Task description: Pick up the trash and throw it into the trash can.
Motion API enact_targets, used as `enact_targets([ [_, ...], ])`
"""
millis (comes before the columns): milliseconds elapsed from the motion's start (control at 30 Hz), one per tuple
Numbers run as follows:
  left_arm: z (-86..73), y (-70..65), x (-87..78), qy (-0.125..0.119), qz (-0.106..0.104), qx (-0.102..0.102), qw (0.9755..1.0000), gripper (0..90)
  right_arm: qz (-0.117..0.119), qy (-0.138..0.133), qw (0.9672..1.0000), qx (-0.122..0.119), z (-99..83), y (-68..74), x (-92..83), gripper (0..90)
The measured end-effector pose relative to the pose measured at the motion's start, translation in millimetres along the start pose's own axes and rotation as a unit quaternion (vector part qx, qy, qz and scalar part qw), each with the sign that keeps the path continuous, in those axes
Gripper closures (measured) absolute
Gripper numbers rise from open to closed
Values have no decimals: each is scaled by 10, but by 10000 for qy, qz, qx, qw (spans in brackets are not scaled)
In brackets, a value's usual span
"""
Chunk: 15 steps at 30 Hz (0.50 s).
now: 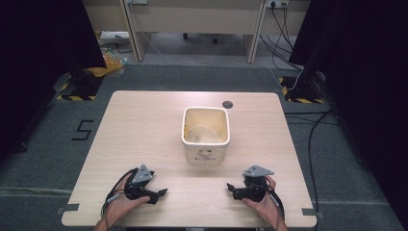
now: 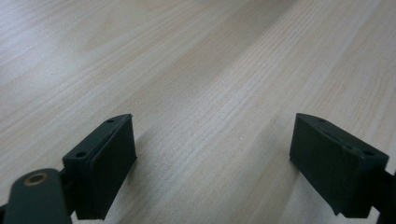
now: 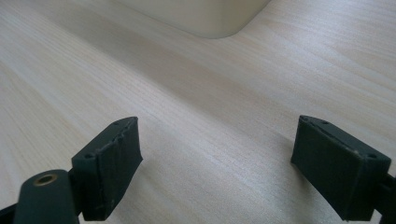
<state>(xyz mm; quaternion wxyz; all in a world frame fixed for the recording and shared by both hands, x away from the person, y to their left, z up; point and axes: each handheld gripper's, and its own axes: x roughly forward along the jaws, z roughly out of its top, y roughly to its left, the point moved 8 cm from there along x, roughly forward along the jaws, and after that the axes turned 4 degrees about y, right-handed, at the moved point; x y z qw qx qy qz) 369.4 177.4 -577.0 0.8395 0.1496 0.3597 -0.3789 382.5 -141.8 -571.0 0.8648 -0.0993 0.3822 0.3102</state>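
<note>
A cream square tub (image 1: 206, 134) stands upright in the middle of the light wooden table (image 1: 144, 125), with something pale and unclear inside. My left gripper (image 1: 161, 194) rests near the front edge at the left, jaws pointing right. In its own view the left gripper (image 2: 212, 161) is open over bare wood. My right gripper (image 1: 231, 188) rests near the front edge at the right, jaws pointing left. The right gripper (image 3: 217, 163) is open too, holding nothing, and the tub's base corner (image 3: 205, 18) lies ahead of it.
A small dark round disc (image 1: 227, 104) is set into the table behind the tub. Dark curtains hang at both sides. Cables (image 1: 312, 130) run over the grey floor at the right, and a desk frame (image 1: 192, 24) stands beyond the table.
</note>
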Motion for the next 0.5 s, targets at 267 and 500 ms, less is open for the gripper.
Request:
enact_targets([
  [267,0,0,0,-4,-1,-3,10000,135,-245,141,9992,-283,-9,39,29,140],
  [500,0,0,0,-4,-3,-4,10000,134,-244,141,9992,-284,-9,39,29,139],
])
